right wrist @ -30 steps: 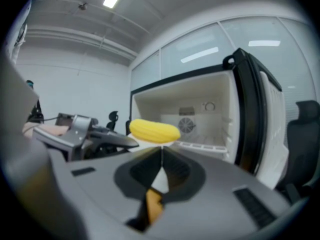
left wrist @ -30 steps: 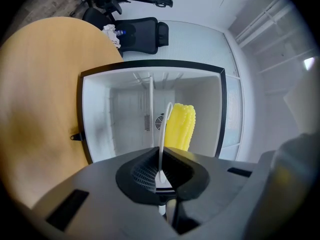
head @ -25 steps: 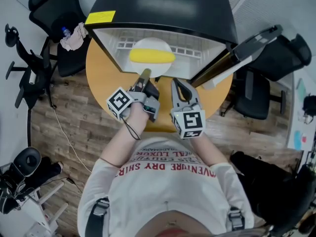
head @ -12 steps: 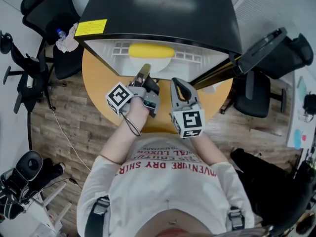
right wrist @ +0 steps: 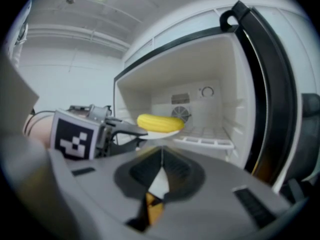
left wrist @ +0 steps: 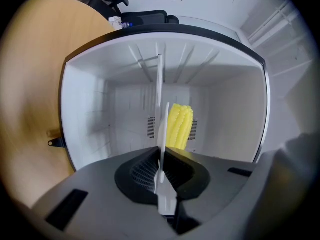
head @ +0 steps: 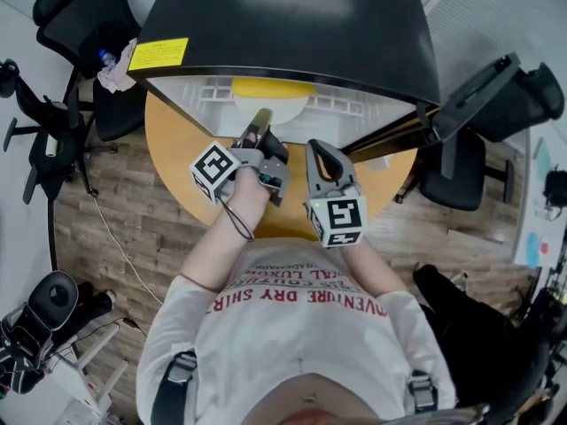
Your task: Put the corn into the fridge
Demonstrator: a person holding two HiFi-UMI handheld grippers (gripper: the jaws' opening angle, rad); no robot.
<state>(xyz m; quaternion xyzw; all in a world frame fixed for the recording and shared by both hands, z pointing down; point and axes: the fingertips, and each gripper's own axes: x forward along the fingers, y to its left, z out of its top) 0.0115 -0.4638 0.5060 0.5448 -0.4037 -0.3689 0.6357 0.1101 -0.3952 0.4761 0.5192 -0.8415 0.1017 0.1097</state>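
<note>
A yellow corn cob (head: 273, 88) lies on a white plate (head: 270, 107) just inside the open black mini fridge (head: 292, 25). In the head view the fridge's top hides most of both. My left gripper (head: 260, 124) holds the plate by its near rim. In the left gripper view the plate (left wrist: 161, 114) stands edge-on between the jaws, which are opening slightly, with the corn (left wrist: 180, 126) beyond it. My right gripper (head: 317, 153) is shut and empty, beside the left one in front of the fridge. From the right gripper view (right wrist: 161, 156) the corn (right wrist: 160, 123) sits above the white shelf (right wrist: 210, 136).
The fridge stands on a round wooden table (head: 186, 153). Its door (head: 461, 91) hangs open to the right. Black office chairs (head: 75, 25) stand at the left and right of the table. A yellow label (head: 158, 53) is on the fridge's top.
The plate with the corn has moved deeper into the fridge, so the fridge's top covers more of it in the head view. Both grippers have shifted a little toward the fridge.
</note>
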